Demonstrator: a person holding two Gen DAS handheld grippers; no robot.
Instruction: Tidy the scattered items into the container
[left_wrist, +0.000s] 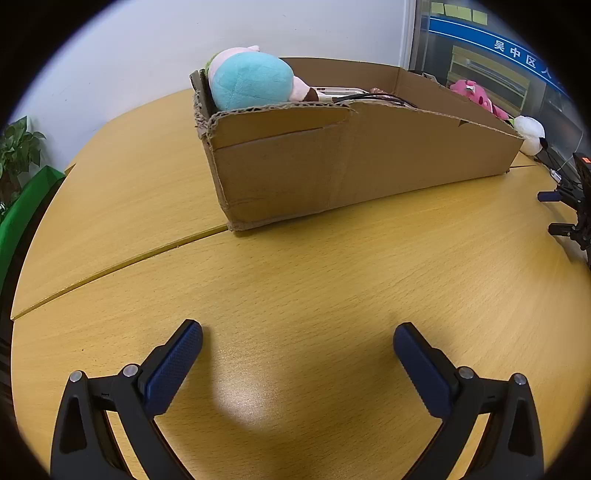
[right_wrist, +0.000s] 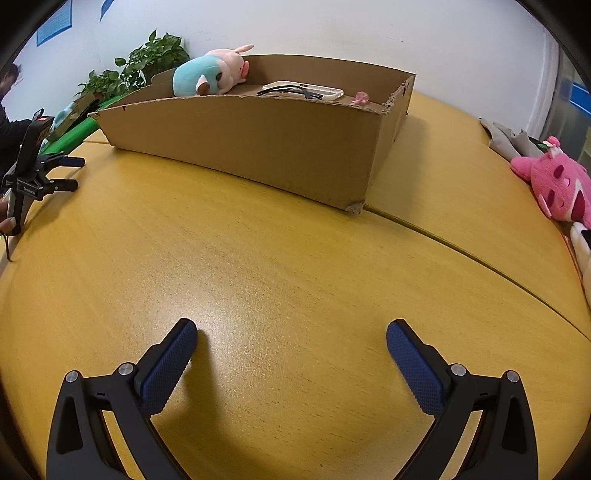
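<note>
Hovering above the bare counter (left_wrist: 295, 295), the left tool (left_wrist: 297, 345) and the right tool (right_wrist: 291, 341) were held released, with nothing between their blue pads. Beyond them, the cardboard box (right_wrist: 258, 147) was seen on the counter; a blue plush (left_wrist: 255, 83) and a white case (right_wrist: 306, 90) were placed inside. A pink plush (right_wrist: 557, 184) was left outside, well apart.

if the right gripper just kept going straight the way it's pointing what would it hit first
Most likely the bare yellow wooden tabletop: the open right gripper tilts down at it, with nothing between its fingers. The brown cardboard box lies farther ahead, probably beyond that line.
</note>
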